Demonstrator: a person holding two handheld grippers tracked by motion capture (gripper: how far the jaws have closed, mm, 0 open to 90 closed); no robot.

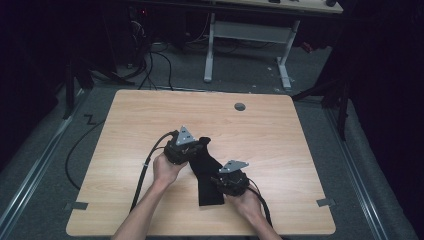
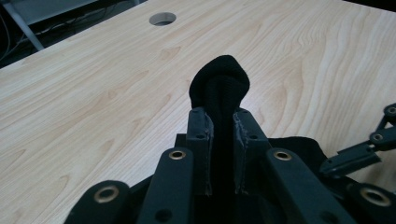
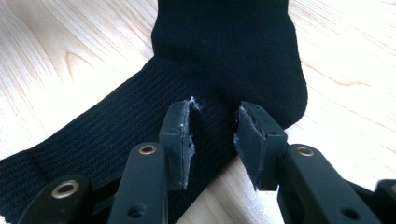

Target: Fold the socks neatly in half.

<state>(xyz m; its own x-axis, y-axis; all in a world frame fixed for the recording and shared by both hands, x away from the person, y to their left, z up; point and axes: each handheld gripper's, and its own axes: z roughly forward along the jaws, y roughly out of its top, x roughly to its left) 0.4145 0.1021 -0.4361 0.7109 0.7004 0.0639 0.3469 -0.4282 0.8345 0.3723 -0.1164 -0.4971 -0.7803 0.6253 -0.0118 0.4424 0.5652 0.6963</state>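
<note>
A black sock [image 1: 206,170] lies flat at the middle of the wooden table [image 1: 125,130]. The left gripper [image 2: 219,126] pinches its far, folded end, while the right gripper [image 3: 212,135] is spread apart over the ribbed part near the heel. A round hole [image 1: 240,106] lies well beyond.

Wooden table [image 1: 130,130], grey floor [image 1: 250,75], dim room
</note>
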